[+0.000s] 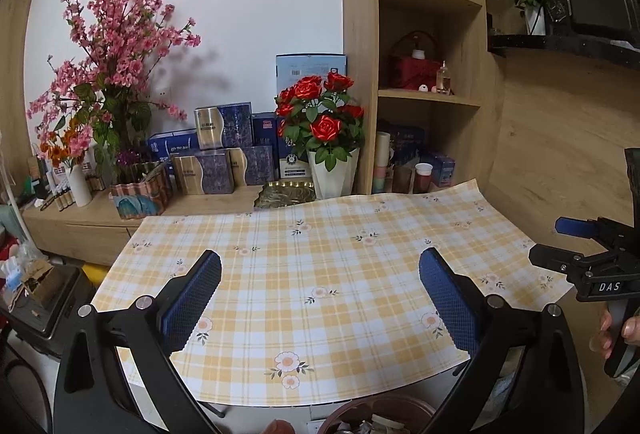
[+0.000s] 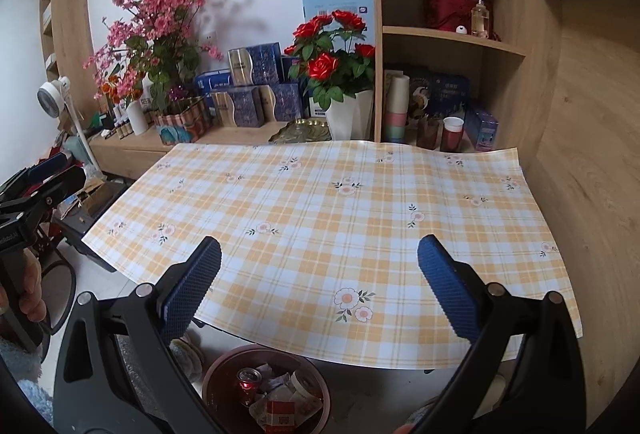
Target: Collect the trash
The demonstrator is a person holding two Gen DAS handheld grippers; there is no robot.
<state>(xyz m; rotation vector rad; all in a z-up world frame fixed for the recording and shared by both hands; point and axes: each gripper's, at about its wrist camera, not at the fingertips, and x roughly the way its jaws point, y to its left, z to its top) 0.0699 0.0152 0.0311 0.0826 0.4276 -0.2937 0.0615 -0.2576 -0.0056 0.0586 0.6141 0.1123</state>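
Across the right wrist frame, left to right: left tool (image 2: pixel 40 174) at left edge, jaws apart, empty. Yellow-checked floral cloth on the table (image 2: pixel 320 218) fills the centre, bare of litter. Right tool (image 2: pixel 319 262) stands wide, nothing between its blue textured pads (image 2: pixel 192 286). Both tools likely free because the load is dropped. Low centre, round brown waste bin (image 2: pixel 216 382) on the floor holds the trash: red drink can (image 2: pixel 249 383), crumpled wrappers (image 2: pixel 280 408).

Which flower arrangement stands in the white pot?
The red roses, in the white pot beside the shelf unit; the pink blossoms stand further left.
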